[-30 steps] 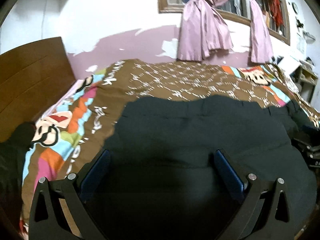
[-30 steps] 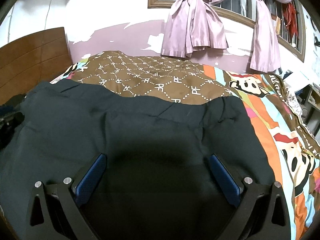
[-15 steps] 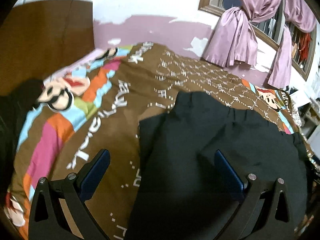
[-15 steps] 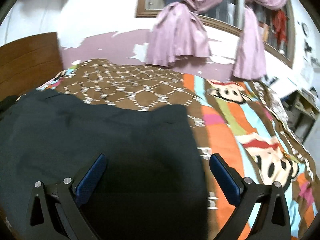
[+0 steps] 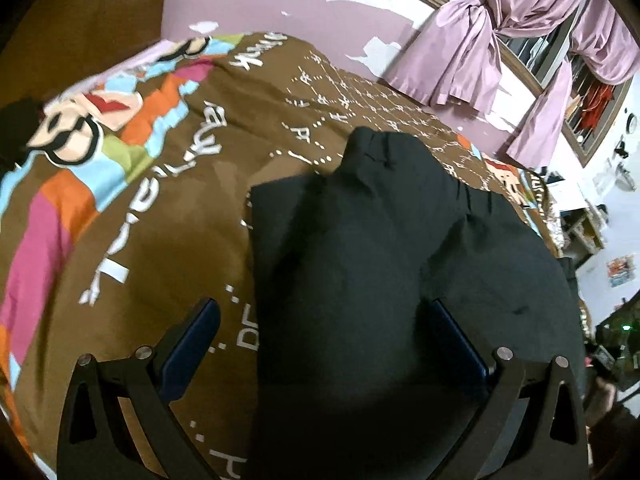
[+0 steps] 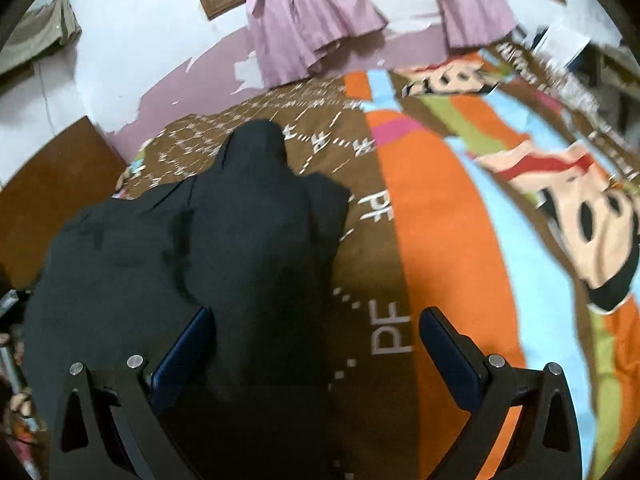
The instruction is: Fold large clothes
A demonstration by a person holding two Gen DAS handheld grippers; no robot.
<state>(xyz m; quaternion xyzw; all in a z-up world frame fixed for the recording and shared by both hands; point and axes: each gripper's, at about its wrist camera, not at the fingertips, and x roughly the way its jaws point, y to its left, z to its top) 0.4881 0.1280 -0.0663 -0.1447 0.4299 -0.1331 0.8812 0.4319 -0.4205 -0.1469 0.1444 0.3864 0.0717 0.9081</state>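
A large black garment (image 5: 380,248) lies spread on the patterned bedspread (image 5: 132,208). In the left wrist view its left edge runs down between my fingers. My left gripper (image 5: 324,344) is open and empty, straddling that edge just above the cloth. In the right wrist view the garment (image 6: 224,248) fills the left half and its right edge lies between my fingers. My right gripper (image 6: 316,344) is open and empty, over that right edge.
The bedspread (image 6: 460,240) is brown with white marks and bright cartoon panels. A wooden headboard (image 5: 80,12) stands at the left. Pink curtains (image 5: 480,44) hang at a window behind the bed. Shelves and clutter (image 5: 592,216) stand at the right.
Both grippers have swung outward: the left one toward the garment's left edge, the right one toward its right edge. Both stay open.
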